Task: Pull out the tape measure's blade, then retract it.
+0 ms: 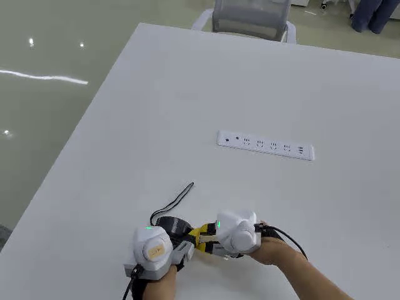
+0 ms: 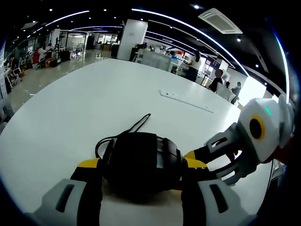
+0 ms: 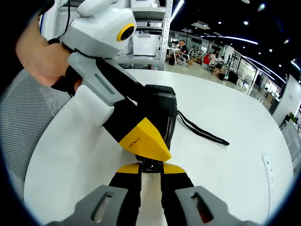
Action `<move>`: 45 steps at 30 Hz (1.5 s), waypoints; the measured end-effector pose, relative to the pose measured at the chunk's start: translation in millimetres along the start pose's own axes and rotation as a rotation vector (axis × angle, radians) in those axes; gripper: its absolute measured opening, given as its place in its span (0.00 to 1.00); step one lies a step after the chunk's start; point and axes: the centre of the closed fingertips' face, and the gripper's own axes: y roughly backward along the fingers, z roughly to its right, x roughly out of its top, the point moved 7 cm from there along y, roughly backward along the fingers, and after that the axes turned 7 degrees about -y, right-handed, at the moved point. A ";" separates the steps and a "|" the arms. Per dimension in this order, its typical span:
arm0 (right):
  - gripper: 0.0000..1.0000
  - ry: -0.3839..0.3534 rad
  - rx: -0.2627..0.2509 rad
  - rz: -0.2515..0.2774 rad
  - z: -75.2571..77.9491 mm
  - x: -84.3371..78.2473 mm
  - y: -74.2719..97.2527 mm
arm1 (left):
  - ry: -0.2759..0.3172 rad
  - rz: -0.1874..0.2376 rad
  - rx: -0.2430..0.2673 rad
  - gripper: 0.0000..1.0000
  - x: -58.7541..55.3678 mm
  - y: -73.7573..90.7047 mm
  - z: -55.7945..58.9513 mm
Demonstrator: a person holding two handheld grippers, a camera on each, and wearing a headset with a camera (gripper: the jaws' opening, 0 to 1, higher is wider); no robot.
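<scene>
- The tape measure [image 2: 141,149], a black case, lies on the white counter [image 1: 187,112] close to its near edge, somewhat left of the middle.
- The left hand-held gripper [image 2: 141,165] is clamped on the case. Its two yellow-tipped jaws press against opposite sides, with the case filling the gap between them.
- The right hand-held gripper [image 3: 150,168] comes in from the right, and its yellow tips sit right at the case's side. The jaws are drawn almost together, pinching a small dark tab that looks like the blade tip [image 3: 150,164].
- In the right gripper view, one yellow pad of the left hand-held gripper lies flat against the case, just beyond the right one's tips.
- In the head view the two hand-held grippers sit side by side and nearly touch, with the tape measure between them.
- A thin black strap [image 1: 177,200] runs from the case toward the far side and lies loose on the counter.
- A white power strip [image 1: 265,145] lies farther off and to the right, well apart from the tape measure.
- A grey chair [image 1: 250,17] stands at the counter's far edge.
- A hand [image 1: 275,250] grips the right hand-held gripper at the near edge.
</scene>
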 end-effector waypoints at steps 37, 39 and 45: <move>0.19 -0.033 -0.076 -0.003 2.5 -6.4 14.2 | -0.122 -0.023 -0.127 0.65 15.4 8.5 -2.1; 0.18 -0.034 -0.084 -0.003 1.7 -6.6 18.3 | -0.147 -0.029 -0.138 0.67 15.6 9.3 -2.1; 0.23 -0.060 -0.108 0.004 0.6 -7.0 29.7 | -0.242 -0.035 -0.176 0.71 17.2 17.7 0.7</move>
